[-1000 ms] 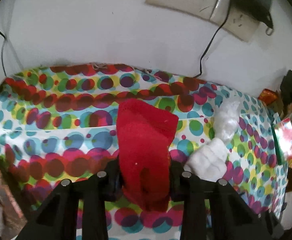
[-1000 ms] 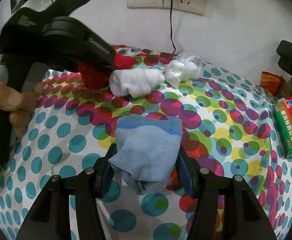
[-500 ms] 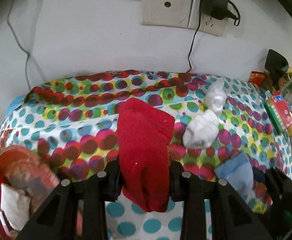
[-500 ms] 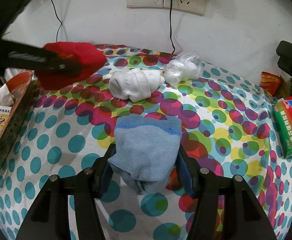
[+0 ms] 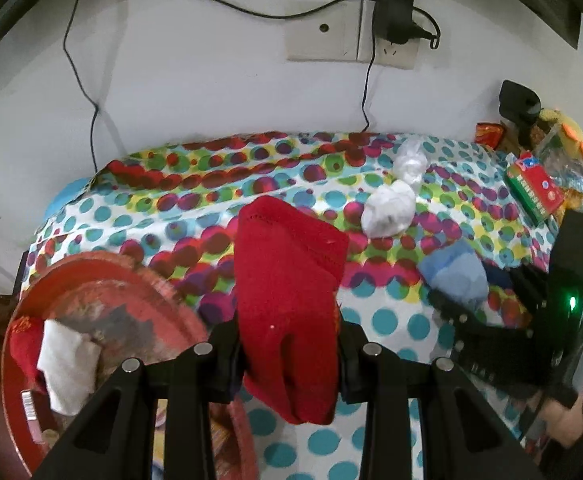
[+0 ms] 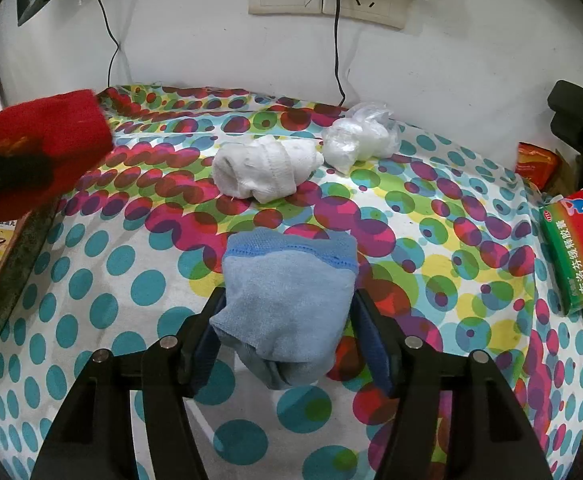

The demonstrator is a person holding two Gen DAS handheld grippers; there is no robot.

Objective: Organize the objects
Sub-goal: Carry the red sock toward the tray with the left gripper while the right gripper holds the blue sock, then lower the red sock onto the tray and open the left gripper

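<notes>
Counting four bundles: one red sock (image 5: 291,312), one blue sock (image 6: 287,304), one white rolled sock (image 6: 265,170), one white plastic-wrapped wad (image 6: 361,140). One red tray (image 5: 103,304) is sitting at the bench's (image 6: 91,280) left edge, with one white cloth (image 5: 67,364) in it. My left fingers (image 5: 287,354) are angling downward, clenched on the red sock, carrying it in the air beside the tray. My right fingers (image 6: 287,336) are angling down over the bench's near middle, having just been opening; the blue sock is lying between them, and I cannot tell if the pads are pressing it. White sock and wad are touching near the far edge.
</notes>
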